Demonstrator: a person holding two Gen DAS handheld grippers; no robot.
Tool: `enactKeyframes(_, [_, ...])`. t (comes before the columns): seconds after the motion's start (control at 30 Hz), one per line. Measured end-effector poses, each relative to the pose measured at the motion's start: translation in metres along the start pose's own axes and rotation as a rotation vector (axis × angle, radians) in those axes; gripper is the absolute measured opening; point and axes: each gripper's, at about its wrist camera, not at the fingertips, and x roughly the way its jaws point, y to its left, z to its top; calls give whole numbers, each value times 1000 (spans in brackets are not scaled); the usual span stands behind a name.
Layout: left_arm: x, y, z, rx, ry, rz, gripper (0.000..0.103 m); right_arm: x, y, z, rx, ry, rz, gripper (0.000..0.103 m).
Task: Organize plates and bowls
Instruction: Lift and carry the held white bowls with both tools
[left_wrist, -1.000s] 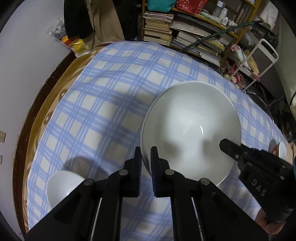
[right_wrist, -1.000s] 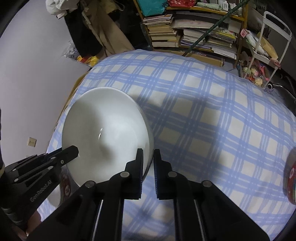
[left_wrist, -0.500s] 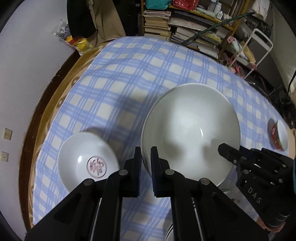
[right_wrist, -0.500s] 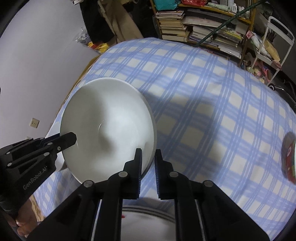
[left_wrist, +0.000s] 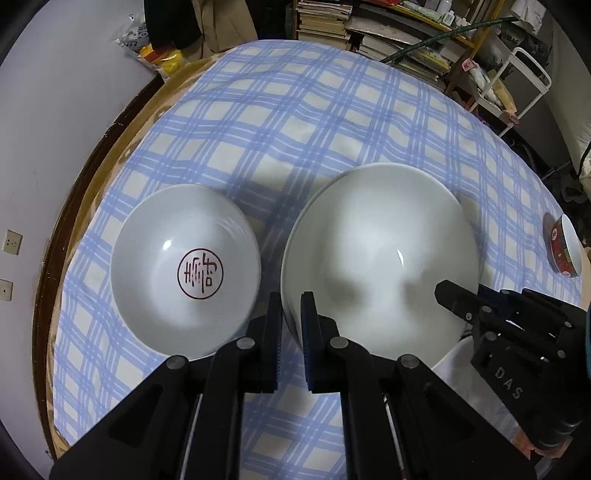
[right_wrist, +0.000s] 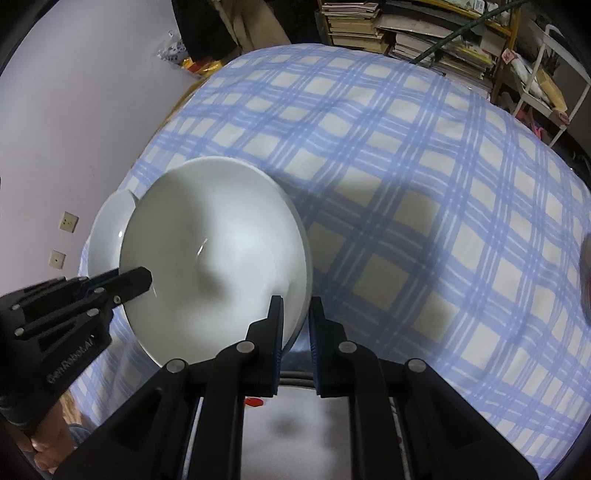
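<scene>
Both tools grip one large white bowl by opposite sides of its rim: the left tool is clenched on the near-left edge, and the right tool pinches the near-right edge, one finger inside and one outside. Each view catches the other tool reaching in from the side, the right tool in the left view and the left tool in the right view, its tip over the rim.

Below the right tool lies a pale, glossy surface with a small red mark, cut off by the frame edge and too blurred to name. A fingertip shows at the lower left corner of the right view.

Only the left view shows the smaller bowl whole, resting on the worktop just left of the held one, empty, with a red round seal printed at its bottom. In the right view it peeks out as a white crescent behind the large bowl. The large bowl holds nothing either.

Farther right, a red-patterned bowl sits at the edge of the checked cloth, partly cut off. Beyond stand crowded bookshelves.
</scene>
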Motion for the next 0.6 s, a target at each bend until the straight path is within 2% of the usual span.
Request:
enactKeyframes(0.2, [-1,-2,1,4,-7,9,9,1,-4,0,28,3,31,15])
enactKeyframes(0.3, [-8,-2,0,7,-39,30,10,-3,-4,0,14,-7,54,19])
enactKeyframes(0.47, [-29,6,4,-7,-71,-2,13,-14,4,2,-54,-24,1,20])
enactKeyframes(0.6, [-41,18,8,-7,-96,22,17,-31,9,5,-68,-67,-17,34])
